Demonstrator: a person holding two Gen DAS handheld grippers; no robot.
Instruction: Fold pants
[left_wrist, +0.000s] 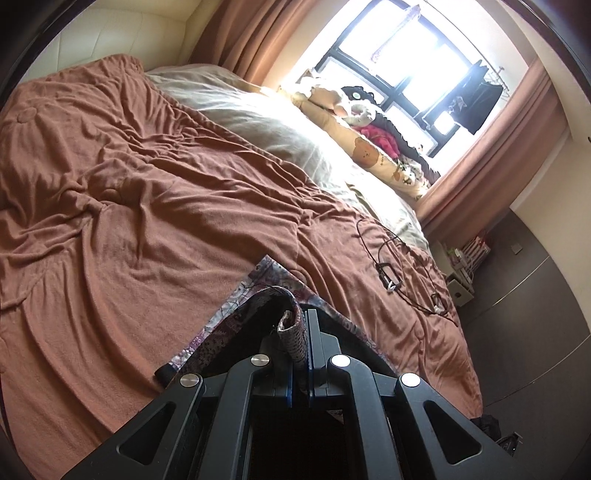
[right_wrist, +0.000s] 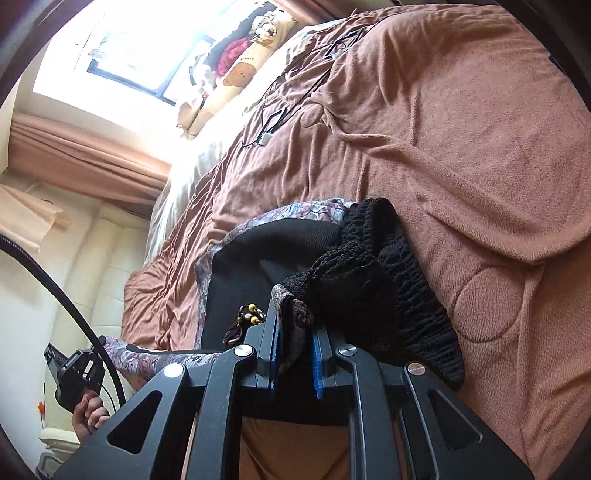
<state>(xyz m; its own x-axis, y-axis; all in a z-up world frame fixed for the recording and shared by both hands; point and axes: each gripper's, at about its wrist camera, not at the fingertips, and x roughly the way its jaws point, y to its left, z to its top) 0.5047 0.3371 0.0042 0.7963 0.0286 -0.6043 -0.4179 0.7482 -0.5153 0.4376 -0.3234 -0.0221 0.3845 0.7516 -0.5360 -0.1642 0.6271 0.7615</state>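
**A:** Left gripper (left_wrist: 301, 332) is clamped tight on a patterned hem of the pants (left_wrist: 236, 317); they trail toward seven o'clock over the brown blanket (left_wrist: 147, 184).

**B:** And my right gripper (right_wrist: 295, 332) pinches another patterned edge, jaws only narrowly apart, with the black knit waistband (right_wrist: 399, 266) bunched at two o'clock.

**A:** My worry: that thin pinch could slip, or the beaded drawstring (right_wrist: 249, 314) at ten o'clock could snag a finger.
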